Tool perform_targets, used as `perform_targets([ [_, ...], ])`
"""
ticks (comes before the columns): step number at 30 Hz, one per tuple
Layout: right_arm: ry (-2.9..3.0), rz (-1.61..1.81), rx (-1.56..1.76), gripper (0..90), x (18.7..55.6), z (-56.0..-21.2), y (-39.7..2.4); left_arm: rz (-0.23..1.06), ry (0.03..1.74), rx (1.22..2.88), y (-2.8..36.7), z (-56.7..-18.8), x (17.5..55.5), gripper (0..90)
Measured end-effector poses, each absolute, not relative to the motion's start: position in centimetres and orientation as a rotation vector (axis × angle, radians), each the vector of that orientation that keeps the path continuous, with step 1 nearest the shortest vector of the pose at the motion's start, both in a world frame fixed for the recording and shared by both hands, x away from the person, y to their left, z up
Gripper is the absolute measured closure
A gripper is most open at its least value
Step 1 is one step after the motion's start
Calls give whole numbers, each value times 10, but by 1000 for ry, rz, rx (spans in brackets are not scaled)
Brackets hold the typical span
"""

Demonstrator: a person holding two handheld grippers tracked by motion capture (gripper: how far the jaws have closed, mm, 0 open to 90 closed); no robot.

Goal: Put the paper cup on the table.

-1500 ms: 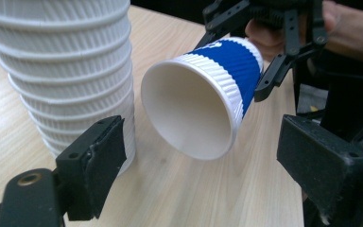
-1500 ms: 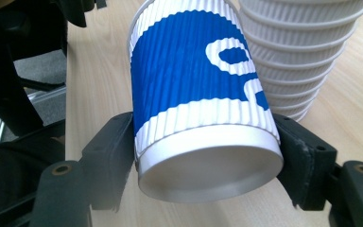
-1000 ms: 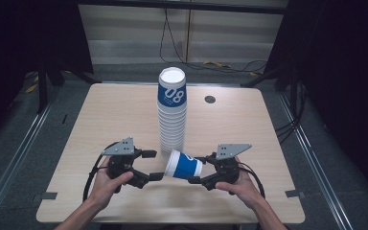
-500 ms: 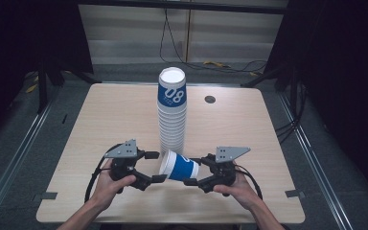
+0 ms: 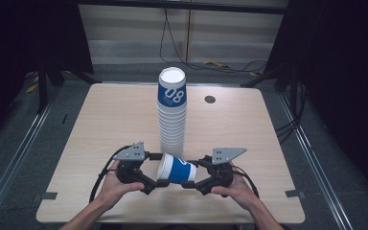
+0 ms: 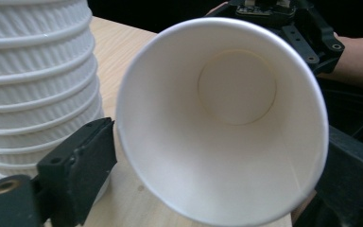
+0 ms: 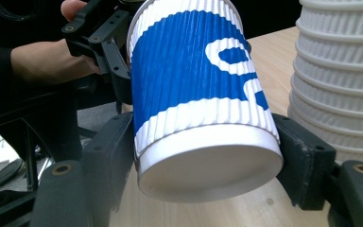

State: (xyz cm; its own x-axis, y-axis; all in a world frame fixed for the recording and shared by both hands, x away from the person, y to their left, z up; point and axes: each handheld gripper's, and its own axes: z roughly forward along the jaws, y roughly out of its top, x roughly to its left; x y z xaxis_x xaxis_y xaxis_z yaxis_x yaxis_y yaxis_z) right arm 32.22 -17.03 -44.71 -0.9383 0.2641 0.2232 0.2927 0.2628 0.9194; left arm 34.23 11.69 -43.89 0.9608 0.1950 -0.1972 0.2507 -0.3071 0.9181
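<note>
High view, lower centre of frame: one blue-and-white paper cup point(image 5: 175, 169) is held on its side just above the table point(image 5: 100, 124), in front of the tall cup stack point(image 5: 172, 112). Right gripper point(image 5: 190, 178): jaws are clamped on the cup's base end. Left gripper point(image 5: 157, 170): jaws stand at either side of the rim, apparently touching; a firm pinch cannot be confirmed. Both hands are kept low, grippers levelled toward each other. Handover note: the rim should be pinched lightly, without crushing, before the base is released.
</note>
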Motion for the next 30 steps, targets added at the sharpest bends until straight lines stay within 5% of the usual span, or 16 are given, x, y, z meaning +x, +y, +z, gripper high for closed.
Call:
perform_targets([
  [30,-2530,-1723,-471,284,321,-451,-162,-110,204,1909,116,-432,345,174],
])
